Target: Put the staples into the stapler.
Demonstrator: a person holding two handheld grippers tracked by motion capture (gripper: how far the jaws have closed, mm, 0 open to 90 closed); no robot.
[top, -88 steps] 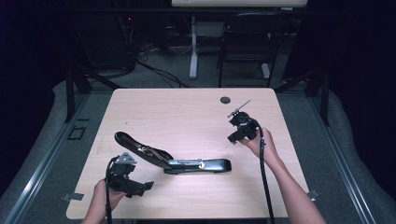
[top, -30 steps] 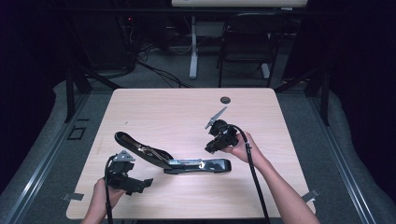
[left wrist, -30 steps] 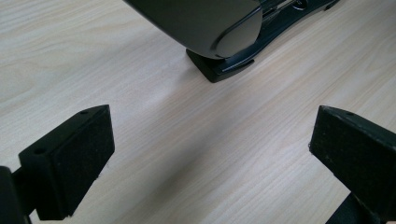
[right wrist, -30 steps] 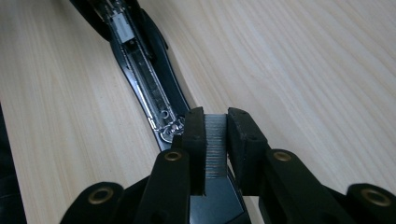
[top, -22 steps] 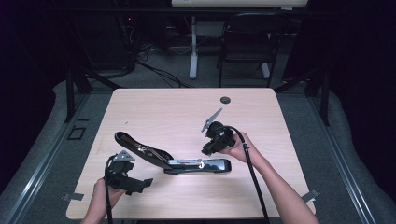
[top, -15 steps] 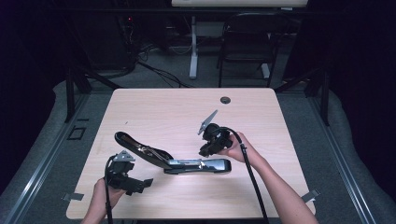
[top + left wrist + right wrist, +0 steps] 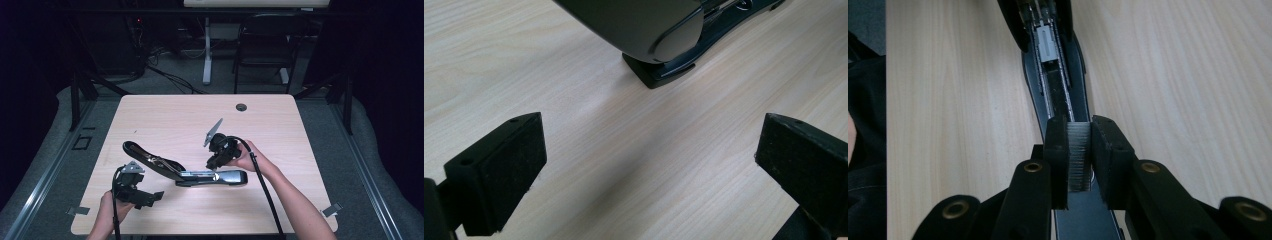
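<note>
Right hand-held gripper clenched on staple strip, directly above stapler channel; channel runs toward 12 o'clock, strip parallel; left hand-held gripper released, idle.

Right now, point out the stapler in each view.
High view: open stapler at the table's near middle.
Left gripper view: its end at the top edge.
Right gripper view: its open channel runs up the middle, under the strip of staples.
Shared landmark: light wood table.
</note>
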